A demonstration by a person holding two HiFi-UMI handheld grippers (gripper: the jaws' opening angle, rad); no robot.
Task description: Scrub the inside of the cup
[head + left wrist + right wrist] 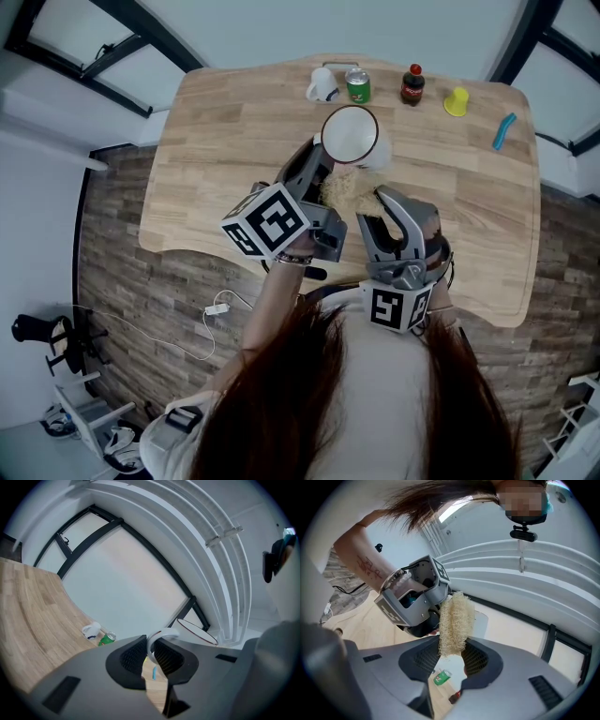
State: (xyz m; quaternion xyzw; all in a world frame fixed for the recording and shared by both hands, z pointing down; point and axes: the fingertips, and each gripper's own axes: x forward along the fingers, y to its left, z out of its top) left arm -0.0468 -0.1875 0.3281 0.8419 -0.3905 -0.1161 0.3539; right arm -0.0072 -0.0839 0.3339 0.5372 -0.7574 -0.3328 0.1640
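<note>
Over table (234, 122), L gripper (149, 658) clamps cup (350, 136) by handle (158, 636); R gripper (452, 656) pinches loofah (456, 620) just beside it.

A white cup (322, 85), a green can (357, 86), a dark bottle (412, 85) and a yellow cup (456, 101) lined the worktop's (216, 141) far edge, with a blue stick (504, 130) by the far right corner. The big cup (350, 136), gripped by the left tool (151, 657), and the right tool's (451, 651) sponge (454, 620) blocked the middle. Both sides lay bare.

I see a light wooden table (234, 122) on a grey brick-patterned floor (122, 272). White walls (225, 573) surround it (one black-framed window (122, 583) behind).
</note>
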